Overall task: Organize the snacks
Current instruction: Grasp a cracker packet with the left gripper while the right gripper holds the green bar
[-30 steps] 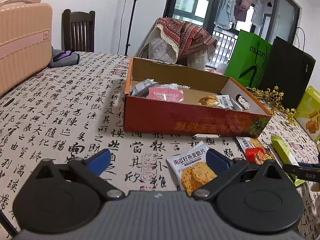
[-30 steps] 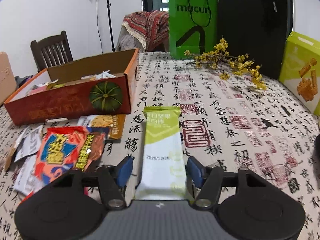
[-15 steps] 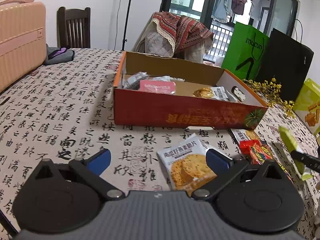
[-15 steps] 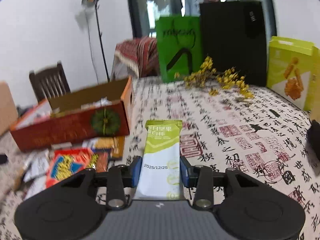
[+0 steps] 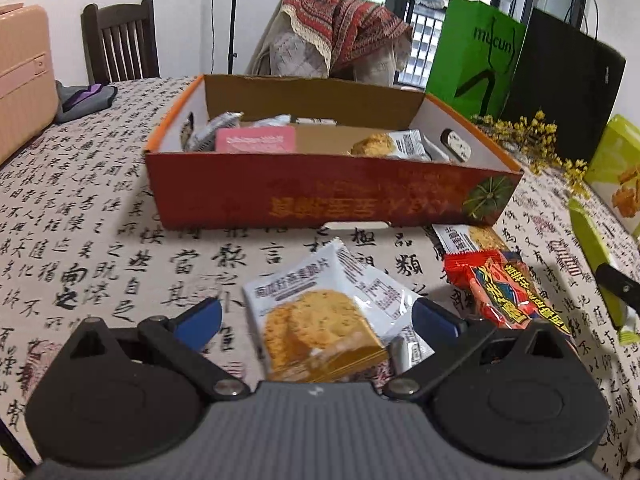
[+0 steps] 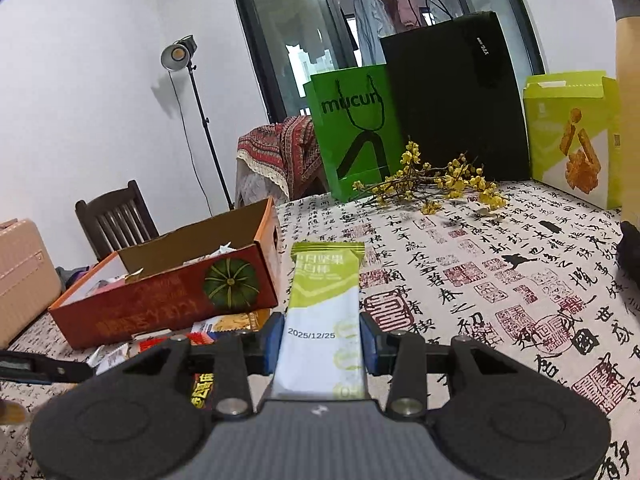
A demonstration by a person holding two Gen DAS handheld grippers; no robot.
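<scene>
An open orange cardboard box (image 5: 320,196) holds several snack packets; it also shows at the left of the right wrist view (image 6: 168,304). My left gripper (image 5: 316,320) is open, low over the table, with a white cracker packet (image 5: 320,320) lying between its blue fingertips. A red snack packet (image 5: 508,288) lies to its right. My right gripper (image 6: 322,340) is shut on a green-and-white snack bar (image 6: 324,312) and holds it lifted above the table. The same bar shows at the right edge of the left wrist view (image 5: 592,256).
A green paper bag (image 6: 356,136), a black bag (image 6: 456,96), a lime snack box (image 6: 572,136) and yellow flower sprigs (image 6: 436,184) stand at the far side. A chair (image 5: 120,40) and pink suitcase (image 5: 20,80) are at the left.
My right gripper closed on the green bar and lifted it off the table. My left gripper moved forward and right, so the cracker packet now lies between its fingers.
</scene>
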